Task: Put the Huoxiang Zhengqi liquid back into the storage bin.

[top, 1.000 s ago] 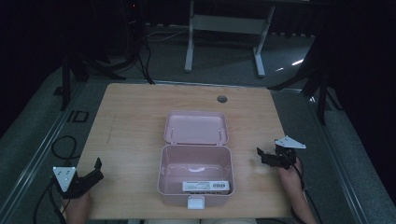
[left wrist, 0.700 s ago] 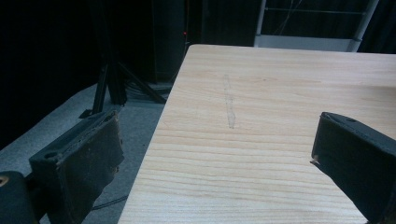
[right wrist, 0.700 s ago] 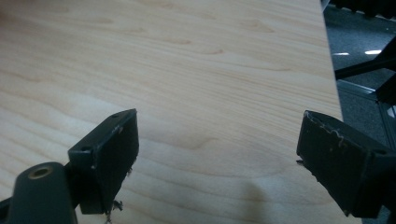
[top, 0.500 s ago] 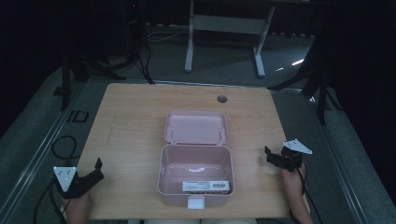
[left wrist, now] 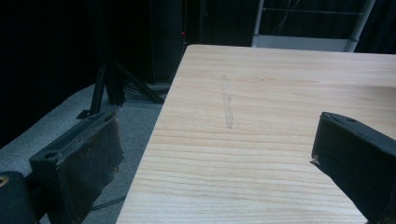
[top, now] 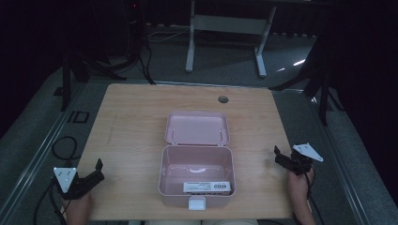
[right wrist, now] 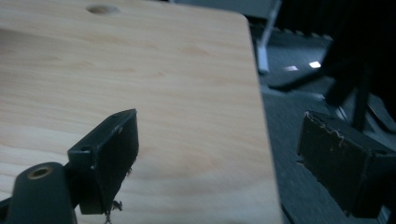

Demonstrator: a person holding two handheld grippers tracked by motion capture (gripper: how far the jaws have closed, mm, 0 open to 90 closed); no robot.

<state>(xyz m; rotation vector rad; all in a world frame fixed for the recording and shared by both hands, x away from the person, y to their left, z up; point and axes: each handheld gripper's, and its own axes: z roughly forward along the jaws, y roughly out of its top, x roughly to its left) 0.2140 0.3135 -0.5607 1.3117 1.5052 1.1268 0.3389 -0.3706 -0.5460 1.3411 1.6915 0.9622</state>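
Between the spread, empty jaws of the left gripper (top: 89, 179) and those of the right gripper (top: 287, 161) sits the open pink plastic lidded box (top: 197, 173) on the pale wooden table (top: 131, 126), where a careless approach could shove it off the near edge.

1 box (top: 197, 176); 2 grippers (top: 96, 171)

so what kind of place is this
Probably a dim recording studio or lab: a lone wooden table with an open pink box, black stands and cables on grey carpet around it.
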